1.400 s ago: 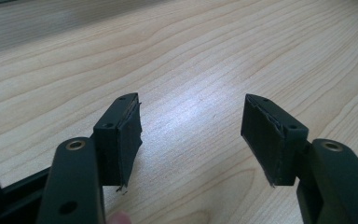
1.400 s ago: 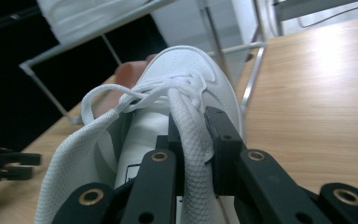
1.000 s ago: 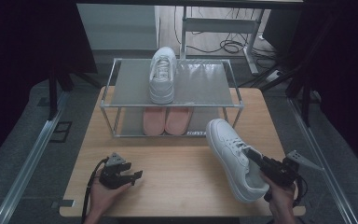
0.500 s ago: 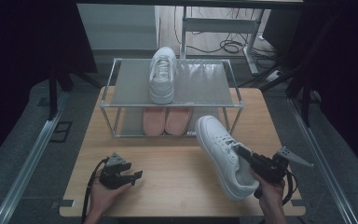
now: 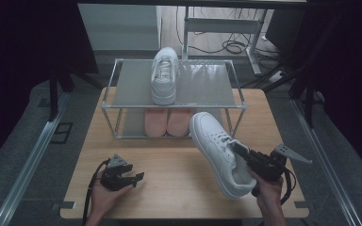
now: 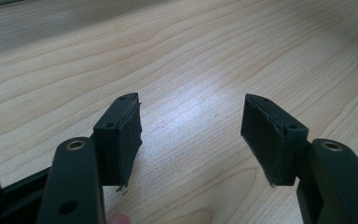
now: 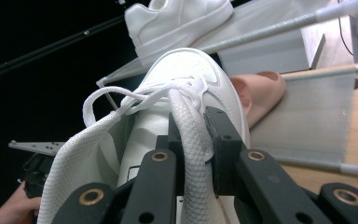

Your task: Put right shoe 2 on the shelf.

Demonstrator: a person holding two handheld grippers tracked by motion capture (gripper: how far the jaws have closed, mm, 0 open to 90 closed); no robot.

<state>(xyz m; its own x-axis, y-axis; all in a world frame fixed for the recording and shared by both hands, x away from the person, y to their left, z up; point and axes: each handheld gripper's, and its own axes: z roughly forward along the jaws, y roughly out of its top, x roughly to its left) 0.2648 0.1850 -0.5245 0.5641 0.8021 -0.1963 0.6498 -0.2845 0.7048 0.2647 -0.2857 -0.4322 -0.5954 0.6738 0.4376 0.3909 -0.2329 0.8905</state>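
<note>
The right claw (image 5: pixel 239 151) is clamped on the white sneaker (image 5: pixel 217 153), its two black jaws pinching the padded side wall of the shoe by the collar; in the right gripper view the mesh-lined wall (image 7: pixel 191 140) runs up between the jaws with the laces looped just beyond them. The sneaker hangs lifted off the tabletop (image 5: pixel 169 188), tilted on its side with the toe pointing toward the shoe rack (image 5: pixel 111 92) and the heel toward the person's right hand (image 5: pixel 266 188). Taking the rack as the landmark, the held sneaker sits just in front of the rack's right front leg, its toe near the lower shelf but not touching it. A second white sneaker (image 5: pixel 164 74) stands upright on the rack's top shelf, left of centre, toe toward the far edge. A pair of pink slippers (image 5: pixel 167 121) lies side by side on the rack's lower shelf, just behind and left of the held sneaker's toe.

The left claw (image 5: pixel 139 177) rests low over the tabletop, well in front of the rack's left front corner, held by the person's left hand (image 5: pixel 101 197). In the left gripper view its jaws stand wide apart with only bare wood grain between the pads (image 6: pixel 126 140), so it is open and grips nothing
</note>
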